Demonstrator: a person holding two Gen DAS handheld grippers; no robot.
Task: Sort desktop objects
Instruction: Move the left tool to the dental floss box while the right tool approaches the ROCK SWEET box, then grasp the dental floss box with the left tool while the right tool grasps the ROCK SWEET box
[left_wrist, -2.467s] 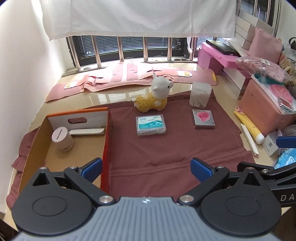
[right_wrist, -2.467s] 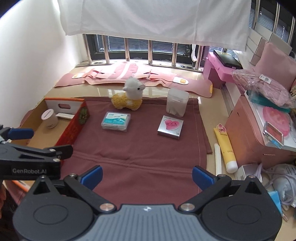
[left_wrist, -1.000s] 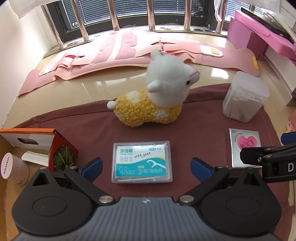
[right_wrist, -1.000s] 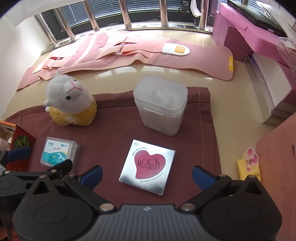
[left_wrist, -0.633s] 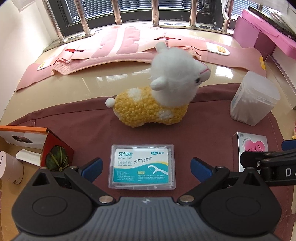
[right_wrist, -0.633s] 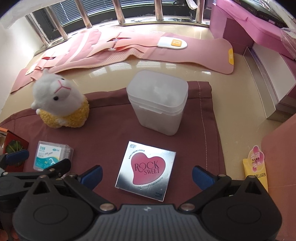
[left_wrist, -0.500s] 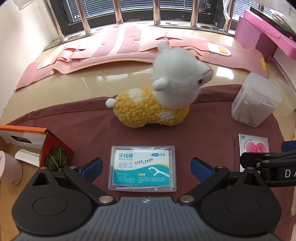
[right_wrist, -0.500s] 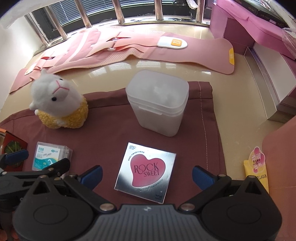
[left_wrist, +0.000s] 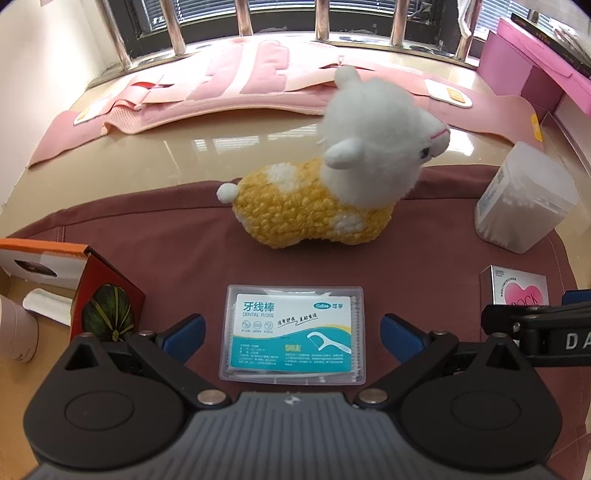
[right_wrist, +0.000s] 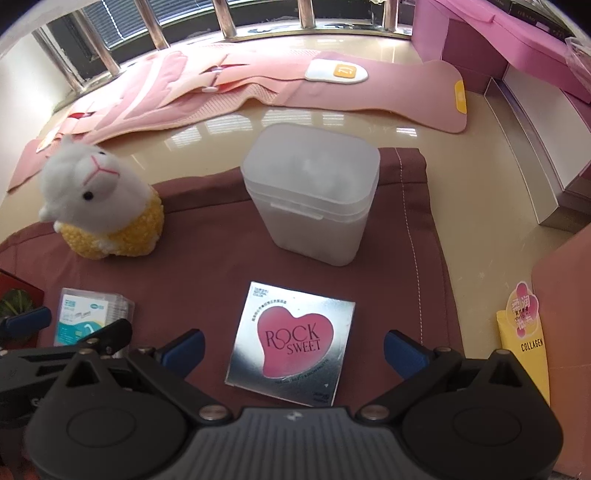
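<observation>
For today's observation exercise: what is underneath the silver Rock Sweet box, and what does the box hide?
The Rock Sweet box lies flat on the maroon cloth, between the open right claw tips. The patch of cloth directly beneath is covered, so anything under the box cannot be seen.

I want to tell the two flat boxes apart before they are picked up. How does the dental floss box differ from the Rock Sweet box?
The dental floss box is clear plastic with a white and teal label; the Rock Sweet box is silver with a pink heart. The floss box is oblong; the Rock Sweet box looks square. The floss box lies between the open fingers of the left tool, the Rock Sweet box between those of the right tool. Both lie flat on the maroon cloth.
</observation>
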